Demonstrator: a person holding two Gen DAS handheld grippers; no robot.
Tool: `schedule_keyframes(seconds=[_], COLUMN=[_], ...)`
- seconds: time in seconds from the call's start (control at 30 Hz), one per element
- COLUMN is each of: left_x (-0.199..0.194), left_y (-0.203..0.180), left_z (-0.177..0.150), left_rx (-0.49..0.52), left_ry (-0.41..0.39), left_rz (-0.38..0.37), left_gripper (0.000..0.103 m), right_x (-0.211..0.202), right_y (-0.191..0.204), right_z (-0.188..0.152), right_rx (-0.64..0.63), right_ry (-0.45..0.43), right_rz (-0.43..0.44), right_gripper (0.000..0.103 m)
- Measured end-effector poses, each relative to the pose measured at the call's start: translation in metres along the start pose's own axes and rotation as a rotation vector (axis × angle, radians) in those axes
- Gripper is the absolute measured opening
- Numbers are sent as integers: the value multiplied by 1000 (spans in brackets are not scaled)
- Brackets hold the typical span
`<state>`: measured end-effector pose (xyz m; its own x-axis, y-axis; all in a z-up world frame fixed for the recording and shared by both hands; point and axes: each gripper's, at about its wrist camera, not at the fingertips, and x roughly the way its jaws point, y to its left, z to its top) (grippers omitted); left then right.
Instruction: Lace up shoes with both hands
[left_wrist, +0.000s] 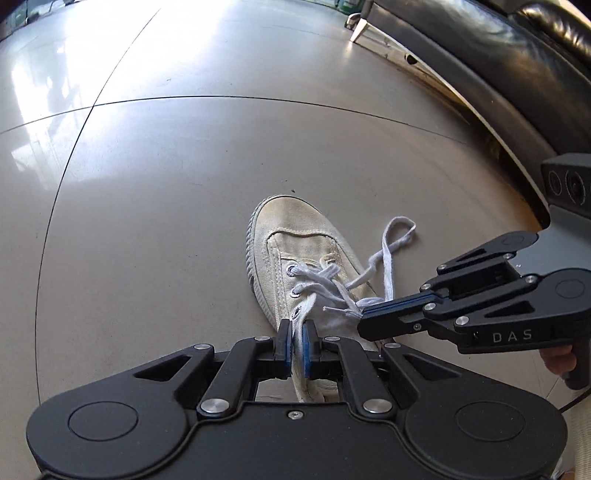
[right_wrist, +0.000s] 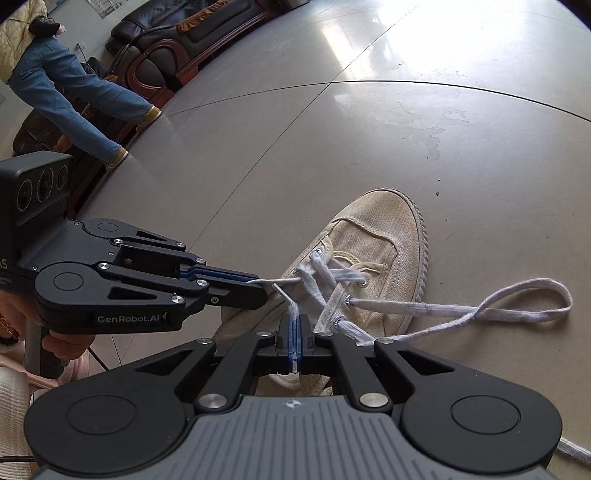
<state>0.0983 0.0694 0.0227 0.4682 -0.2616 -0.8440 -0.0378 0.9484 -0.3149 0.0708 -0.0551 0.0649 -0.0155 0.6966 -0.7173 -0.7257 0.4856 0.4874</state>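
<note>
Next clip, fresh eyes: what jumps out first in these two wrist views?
A worn white canvas shoe sits on the glossy grey tiled floor, half laced. Both grippers are shut on its white lace: the left gripper pinches a strand at the near end of the shoe, and the right gripper clamps another strand. A slack lace loop trails onto the floor beside the toe, on the right in the right wrist view.

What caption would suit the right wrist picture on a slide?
Two hand-held grippers, left gripper and right gripper, each pinch a white lace over a cream canvas shoe.
</note>
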Motion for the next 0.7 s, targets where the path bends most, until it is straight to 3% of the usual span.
schedule_keyframes(seconds=[0.17,0.27,0.53,0.7], left_x=[2,4,18,19], left_y=[25,34,45,44], left_z=[1,2,0,0], left_rx=[-204,-268,-349,-339], left_ry=[22,28,35,33], left_rz=[-91,-117,-152,-148], left_gripper=[5,5,5,5], right_x=[5,8,13,15], right_y=[-1,-2,-2,-2], right_z=[3,4,7,9], right_rx=[15,34,73,86], right_ry=[16,28,44,46], right_rz=[-10,-15,-17,-23], right_gripper=[2,2,2,2])
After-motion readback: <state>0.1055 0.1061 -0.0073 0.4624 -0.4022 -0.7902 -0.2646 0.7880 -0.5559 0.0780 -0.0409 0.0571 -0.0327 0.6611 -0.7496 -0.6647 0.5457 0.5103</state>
